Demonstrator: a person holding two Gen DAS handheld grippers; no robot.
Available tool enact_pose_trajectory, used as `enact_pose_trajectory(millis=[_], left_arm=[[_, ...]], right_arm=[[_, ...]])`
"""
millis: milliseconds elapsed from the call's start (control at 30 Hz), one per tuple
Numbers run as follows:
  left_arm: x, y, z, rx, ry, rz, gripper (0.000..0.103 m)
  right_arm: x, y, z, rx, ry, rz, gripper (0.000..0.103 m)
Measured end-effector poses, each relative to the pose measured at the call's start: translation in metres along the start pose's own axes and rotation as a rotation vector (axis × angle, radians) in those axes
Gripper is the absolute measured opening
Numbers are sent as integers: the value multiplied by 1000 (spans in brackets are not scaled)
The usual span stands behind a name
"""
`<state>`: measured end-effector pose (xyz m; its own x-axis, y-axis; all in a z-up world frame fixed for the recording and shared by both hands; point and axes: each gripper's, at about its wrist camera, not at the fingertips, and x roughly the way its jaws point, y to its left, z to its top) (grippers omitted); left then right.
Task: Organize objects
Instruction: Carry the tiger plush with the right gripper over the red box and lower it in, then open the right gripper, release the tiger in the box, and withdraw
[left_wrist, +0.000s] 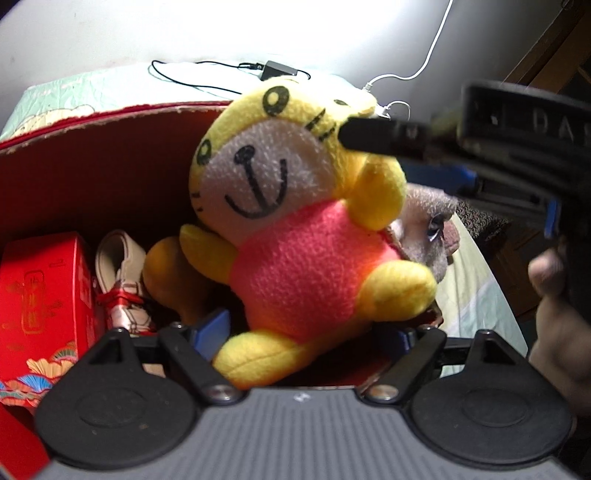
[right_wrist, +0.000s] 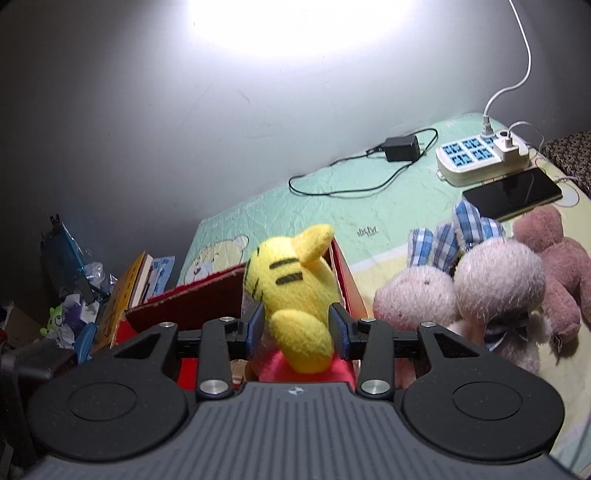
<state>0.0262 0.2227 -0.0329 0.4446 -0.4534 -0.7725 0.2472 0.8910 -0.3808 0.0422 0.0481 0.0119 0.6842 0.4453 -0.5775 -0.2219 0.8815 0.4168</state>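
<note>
Right gripper (right_wrist: 297, 328) clamps tiger plush (right_wrist: 291, 291) (over red box (left_wrist: 92, 158)).

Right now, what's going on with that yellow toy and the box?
The right gripper is shut on the yellow tiger plush, gripping it near the head and holding it over the red box. The left gripper sits open below the plush's legs. The box already holds a red gift box. Two pink bunny plushes lie on the bed beside the box.
</note>
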Motion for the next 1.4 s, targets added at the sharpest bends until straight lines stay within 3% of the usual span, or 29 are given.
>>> enact_pose_trajectory(millis=[467,967,1400], left_arm=[[14,3,4,-9,33,31,90],[11,0,8,13,38,98,90],[-14,-31,3,34,-17,193,89]], right_arm=[[34,2,-2,-119,51,-72,30],[15,-6,-12,-72,53,-10,36],[-11,-10,-23,-47,41,-8,42]])
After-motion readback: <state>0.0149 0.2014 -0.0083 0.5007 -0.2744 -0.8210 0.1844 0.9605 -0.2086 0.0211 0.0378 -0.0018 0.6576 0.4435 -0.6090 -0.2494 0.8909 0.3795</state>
